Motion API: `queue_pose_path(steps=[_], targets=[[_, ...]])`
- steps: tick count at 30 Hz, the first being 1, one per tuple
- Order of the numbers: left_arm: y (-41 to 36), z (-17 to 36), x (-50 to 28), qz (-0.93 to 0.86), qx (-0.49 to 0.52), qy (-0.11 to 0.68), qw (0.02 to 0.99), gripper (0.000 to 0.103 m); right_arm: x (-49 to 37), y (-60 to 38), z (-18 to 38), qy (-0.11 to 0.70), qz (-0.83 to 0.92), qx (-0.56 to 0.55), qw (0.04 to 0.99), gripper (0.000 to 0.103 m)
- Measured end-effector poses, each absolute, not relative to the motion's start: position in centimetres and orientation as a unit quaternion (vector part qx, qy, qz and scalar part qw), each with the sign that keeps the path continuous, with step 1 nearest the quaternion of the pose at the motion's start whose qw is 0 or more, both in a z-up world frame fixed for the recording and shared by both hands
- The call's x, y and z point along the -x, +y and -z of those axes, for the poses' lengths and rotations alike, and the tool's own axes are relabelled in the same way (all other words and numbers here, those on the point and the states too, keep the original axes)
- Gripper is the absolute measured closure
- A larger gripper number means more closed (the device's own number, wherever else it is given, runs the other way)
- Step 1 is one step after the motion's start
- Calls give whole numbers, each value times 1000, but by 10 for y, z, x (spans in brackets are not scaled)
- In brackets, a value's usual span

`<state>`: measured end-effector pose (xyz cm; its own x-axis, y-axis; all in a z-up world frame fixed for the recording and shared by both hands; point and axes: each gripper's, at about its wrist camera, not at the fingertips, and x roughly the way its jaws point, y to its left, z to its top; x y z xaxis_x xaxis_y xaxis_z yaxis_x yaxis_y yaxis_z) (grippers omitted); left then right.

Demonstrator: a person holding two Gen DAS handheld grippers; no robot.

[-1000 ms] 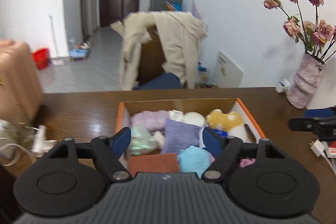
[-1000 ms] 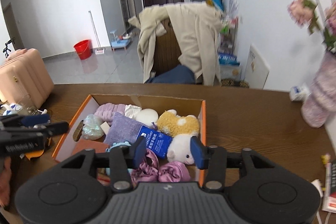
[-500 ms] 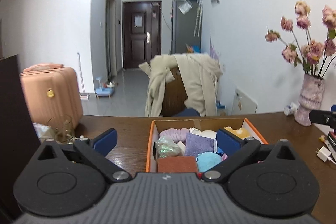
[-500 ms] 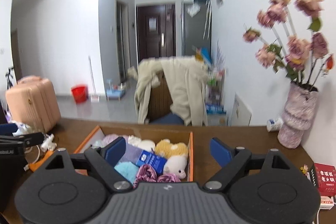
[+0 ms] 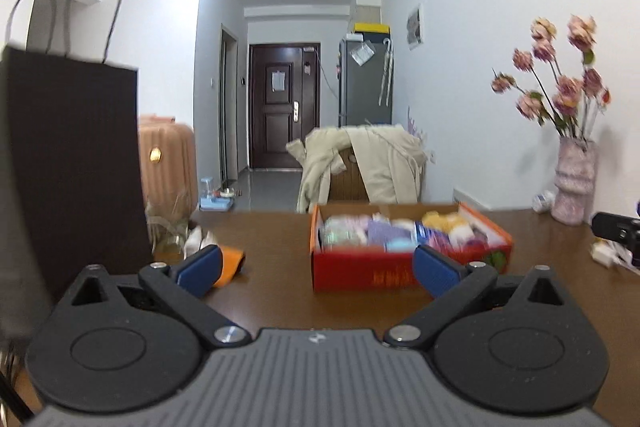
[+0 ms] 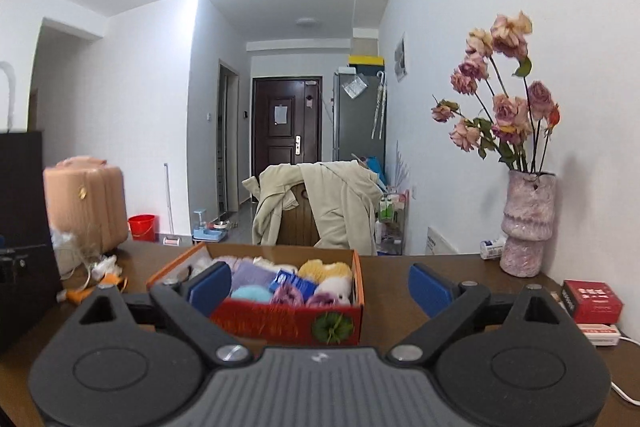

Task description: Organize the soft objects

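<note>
The box of soft objects [image 6: 280,291] sits on the worktop [image 6: 400,275] ahead of both tongs, a little left of centre for the right tongs [image 6: 320,285] and ahead to the right for the left tongs [image 5: 316,265]. It is packed: a yellow plush [image 6: 326,269], a light blue ball [image 6: 250,294], a purple cloth [image 6: 254,273] and a blue packet [image 6: 292,281] show above its rim. Both tongs are spread wide and carry nothing, held back from the box and not touching it. As I judge it, the packing looks done or paused. Any next move would call for reaching forward and closing gently on one soft item. The left view is blurred, so the box contents there cannot be told apart; its near wall hides the lower layers. A dark paper bag [image 5: 72,155] stands just left of the left tongs.
</note>
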<state>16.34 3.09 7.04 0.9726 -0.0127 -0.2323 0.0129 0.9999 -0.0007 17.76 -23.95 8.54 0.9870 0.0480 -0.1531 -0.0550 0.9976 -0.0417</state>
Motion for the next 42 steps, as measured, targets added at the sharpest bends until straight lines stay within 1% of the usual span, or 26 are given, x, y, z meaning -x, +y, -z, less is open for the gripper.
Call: queue_pose_path(steps=[2,4,6,10,13,16,20,42], targets=[[32,-57,-140,12,-6,129,992,0,-156,-230,-71,81,-35,21,996,4],[34,-47,-114,0,6,137,991,0,-136,-220,-57,94,-44,19,994,4],[34,-40,-89,7,15,133,991,0,-116,-213,-46,111,-48,14,993,4],[27,-32,-53,3,-25,115,993,0,-69,-209,-26,124,-32,-30,991,4],[24,-32,-38,18,-20,117,993,0,-50,-207,-19,129,-29,-19,991,4],[23,-32,-32,12,-12,121,993,0,-45,-204,-19,133,-35,-16,990,4],[23,-32,-31,16,-12,122,992,0,-42,-201,-24,120,-38,-9,992,4],[26,-31,-33,11,-8,123,992,0,-45,-198,-18,131,-45,-17,990,3]])
